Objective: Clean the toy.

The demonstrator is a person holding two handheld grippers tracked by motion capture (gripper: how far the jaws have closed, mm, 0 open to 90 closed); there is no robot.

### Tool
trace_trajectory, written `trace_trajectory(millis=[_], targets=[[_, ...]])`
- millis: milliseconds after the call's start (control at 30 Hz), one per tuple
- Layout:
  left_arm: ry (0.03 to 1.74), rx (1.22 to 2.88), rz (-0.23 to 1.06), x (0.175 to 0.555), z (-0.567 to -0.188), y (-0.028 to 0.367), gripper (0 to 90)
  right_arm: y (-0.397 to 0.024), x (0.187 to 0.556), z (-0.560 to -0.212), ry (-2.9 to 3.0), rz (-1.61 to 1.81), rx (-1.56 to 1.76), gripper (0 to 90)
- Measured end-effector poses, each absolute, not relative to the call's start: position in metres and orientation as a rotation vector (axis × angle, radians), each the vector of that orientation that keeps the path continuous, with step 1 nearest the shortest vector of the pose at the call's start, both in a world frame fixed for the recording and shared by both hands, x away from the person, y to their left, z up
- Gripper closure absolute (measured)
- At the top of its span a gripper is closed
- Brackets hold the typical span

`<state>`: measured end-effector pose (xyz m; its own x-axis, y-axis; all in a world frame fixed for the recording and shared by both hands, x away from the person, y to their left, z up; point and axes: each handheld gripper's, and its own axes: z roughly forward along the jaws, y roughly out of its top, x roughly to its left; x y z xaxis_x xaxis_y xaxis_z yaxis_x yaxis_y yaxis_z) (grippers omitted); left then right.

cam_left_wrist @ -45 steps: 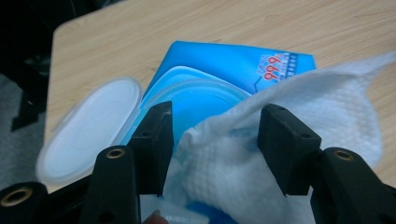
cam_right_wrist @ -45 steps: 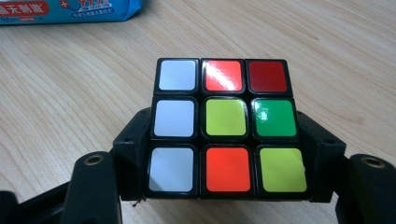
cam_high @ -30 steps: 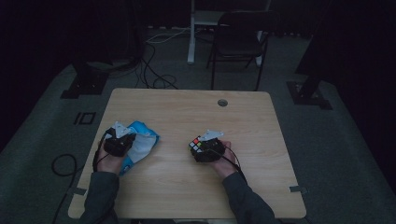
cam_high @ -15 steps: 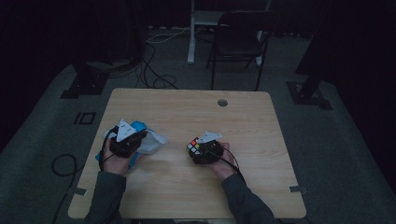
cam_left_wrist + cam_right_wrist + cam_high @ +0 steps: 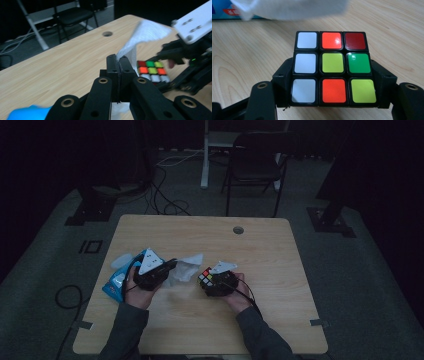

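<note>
L gripper [image 5: 172, 265] is sitting at the table's [image 5: 280, 320] left-centre in the high view, jaws fully closed & pinching a white wipe [image 5: 187, 268]. In the left gripper view the L gripper [image 5: 119, 62] is showing its two black jaws pressed flat together w/ the wipe [image 5: 145, 33] sticking up from between the tips & flaring out above them, blurred. The wipe is hanging just above the tabletop, between the two grippers, near the cube but apart from it as far as the high view lets me tell.

R gripper [image 5: 207, 281] is resting right of centre, jaws narrow & clamping a colour puzzle cube [image 5: 206, 276] from both sides. In the right gripper view the R gripper [image 5: 334, 82] is gripping the cube [image 5: 332, 67] at its lower two rows, one jaw on each flank; the facing side is showing white, orange, dark red, yellow-green & green stickers. The wipe [image 5: 294, 8] is hanging as a blur across the top of that view.

Blue wipe pack [image 5: 116, 281] is lying on the table by the left edge, just under/behind the left hand [image 5: 136, 292]. Right hand [image 5: 237, 295] is holding its gripper low over the wood.
</note>
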<state>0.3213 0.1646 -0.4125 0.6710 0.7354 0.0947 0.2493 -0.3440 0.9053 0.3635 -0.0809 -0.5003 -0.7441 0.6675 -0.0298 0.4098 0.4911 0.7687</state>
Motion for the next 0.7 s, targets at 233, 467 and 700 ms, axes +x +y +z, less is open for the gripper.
trace_trajectory(millis=[233,467,700], targets=[[0.706,1.896,0.578,0.316,-0.41,0.148,90.0,-0.082,0.366,-0.501,2.407,1.141,0.927,33.6],[0.699,1.918,0.548,0.323,-0.417,0.136,90.0,-0.088,0.364,-0.497,2.4,1.186,0.911,33.6],[0.744,1.982,0.517,0.34,-0.444,0.117,89.9,-0.084,0.36,-0.494,2.397,1.218,0.883,33.6]])
